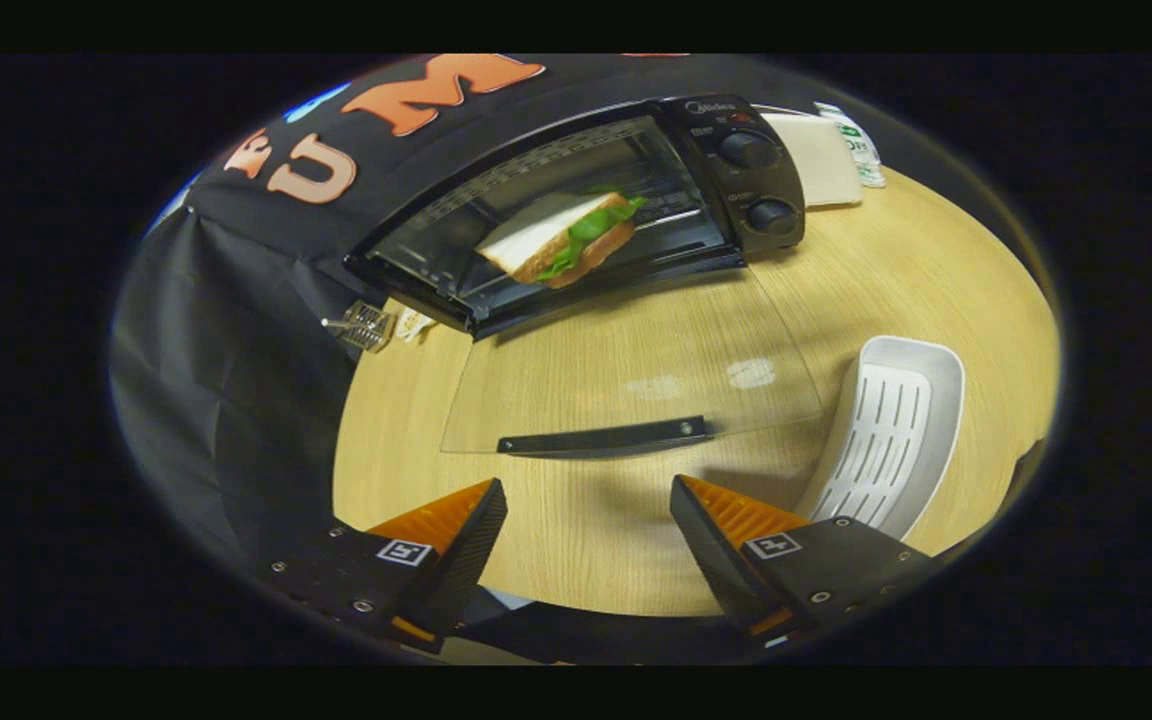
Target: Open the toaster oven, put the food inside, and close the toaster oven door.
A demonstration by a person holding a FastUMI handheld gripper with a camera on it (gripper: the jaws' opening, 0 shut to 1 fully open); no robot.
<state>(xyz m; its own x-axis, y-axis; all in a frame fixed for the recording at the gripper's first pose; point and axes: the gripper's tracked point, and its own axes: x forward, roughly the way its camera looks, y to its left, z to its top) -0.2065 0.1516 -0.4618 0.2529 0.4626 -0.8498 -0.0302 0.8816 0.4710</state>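
Item: black toaster oven (736,170), triangular lettuce sandwich (561,238) on its rack, clear glass door (636,370) down flat before it; our gripper (586,520), fingers apart and empty, may slip off the door's black bar handle (604,437).

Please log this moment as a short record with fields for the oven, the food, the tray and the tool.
oven: black toaster oven on the wooden table, glass door folded down flat
food: sandwich with green lettuce inside the oven
tray: white slotted plastic tray, right of the door
tool: tool open, holding nothing, short of the door's black handle
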